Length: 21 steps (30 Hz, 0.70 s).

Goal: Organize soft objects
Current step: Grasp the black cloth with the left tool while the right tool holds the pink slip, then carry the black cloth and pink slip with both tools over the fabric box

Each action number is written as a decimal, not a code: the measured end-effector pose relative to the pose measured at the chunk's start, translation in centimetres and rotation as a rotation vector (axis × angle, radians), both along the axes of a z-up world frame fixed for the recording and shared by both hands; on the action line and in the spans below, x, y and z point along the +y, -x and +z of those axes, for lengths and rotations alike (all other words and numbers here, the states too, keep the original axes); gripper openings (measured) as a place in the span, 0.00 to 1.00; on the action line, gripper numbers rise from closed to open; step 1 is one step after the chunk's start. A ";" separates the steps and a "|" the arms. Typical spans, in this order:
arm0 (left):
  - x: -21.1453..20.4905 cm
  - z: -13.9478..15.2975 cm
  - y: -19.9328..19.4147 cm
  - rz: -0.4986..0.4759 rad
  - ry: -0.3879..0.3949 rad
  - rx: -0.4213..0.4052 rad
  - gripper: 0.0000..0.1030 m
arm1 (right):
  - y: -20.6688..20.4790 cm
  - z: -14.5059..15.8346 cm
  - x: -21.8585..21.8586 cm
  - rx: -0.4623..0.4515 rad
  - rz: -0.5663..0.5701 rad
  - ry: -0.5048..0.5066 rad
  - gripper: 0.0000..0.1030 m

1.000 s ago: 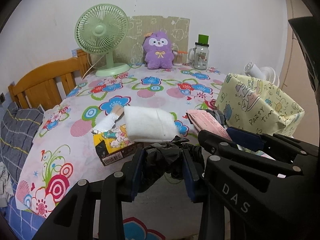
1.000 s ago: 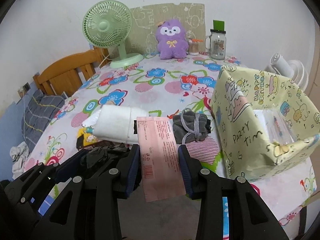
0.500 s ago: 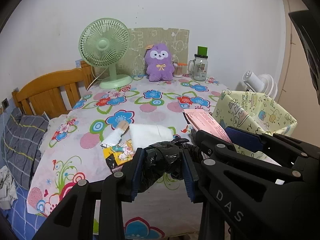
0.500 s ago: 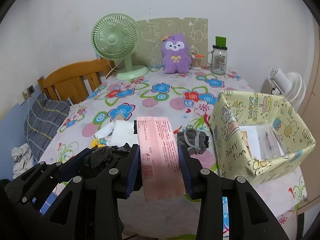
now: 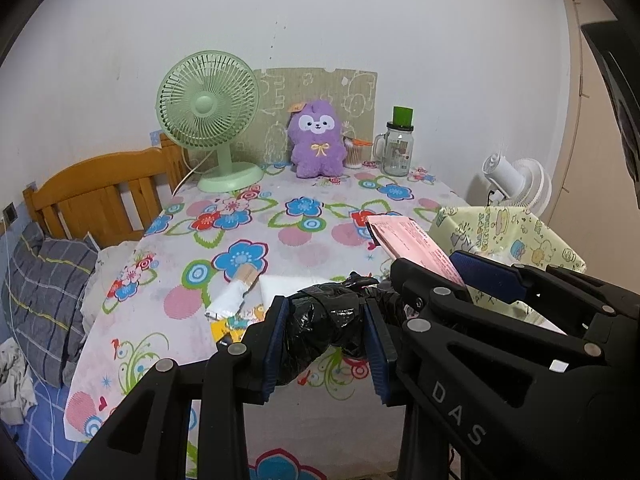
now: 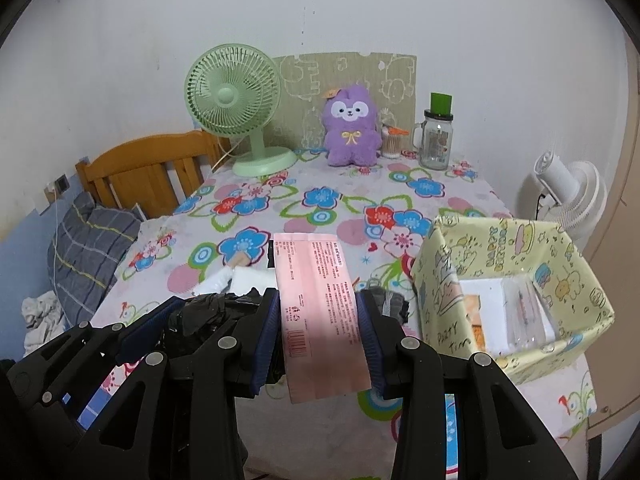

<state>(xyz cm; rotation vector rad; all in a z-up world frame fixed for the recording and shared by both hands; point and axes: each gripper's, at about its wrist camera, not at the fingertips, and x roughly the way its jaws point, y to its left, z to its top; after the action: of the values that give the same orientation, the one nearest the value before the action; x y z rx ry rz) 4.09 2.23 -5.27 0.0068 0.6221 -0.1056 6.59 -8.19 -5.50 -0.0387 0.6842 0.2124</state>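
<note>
A: Both grippers are rising away from the yellow box point(image 6: 516, 280), table shrinking below.

B: Left gripper point(image 5: 326, 340) is clenching the black bag point(image 5: 320, 324); right gripper point(image 6: 318, 344) is grasping the pink packet point(image 6: 316, 300), both just left of that box. Carrying step; next, lowering them inside.

floral-cloth table point(image 6: 320, 208), green fan point(image 6: 236, 96), purple plush point(image 6: 351, 132), jar point(image 6: 437, 140), yellow box point(image 6: 440, 276)

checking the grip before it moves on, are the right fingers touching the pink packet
Touching. In the right wrist view both blue fingers press the long edges of the pink packet, which hangs between them above the table with no gap on either side.
</note>
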 end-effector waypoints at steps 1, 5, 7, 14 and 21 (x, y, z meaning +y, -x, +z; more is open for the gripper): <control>-0.1 0.2 -0.1 -0.001 0.000 -0.002 0.36 | -0.1 0.2 0.0 -0.002 0.000 0.000 0.41; -0.3 0.8 -0.5 -0.007 -0.001 -0.009 0.36 | -0.3 0.8 -0.2 -0.013 -0.001 0.001 0.41; -0.5 1.1 -0.6 -0.010 0.001 -0.015 0.36 | -0.4 1.2 -0.5 -0.021 -0.003 -0.003 0.41; -1.7 1.8 -1.2 -0.024 0.002 -0.026 0.36 | -0.8 1.9 -1.7 -0.035 -0.004 -0.019 0.41; -3.3 2.2 -1.8 -0.030 0.014 -0.028 0.36 | -1.3 2.4 -3.2 -0.043 -0.009 -0.015 0.41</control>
<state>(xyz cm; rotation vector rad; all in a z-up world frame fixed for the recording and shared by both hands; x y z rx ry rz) 5.88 -1.10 -3.07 0.0045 0.5939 -0.1387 7.93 -11.41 -3.14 -0.0256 0.6403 0.2080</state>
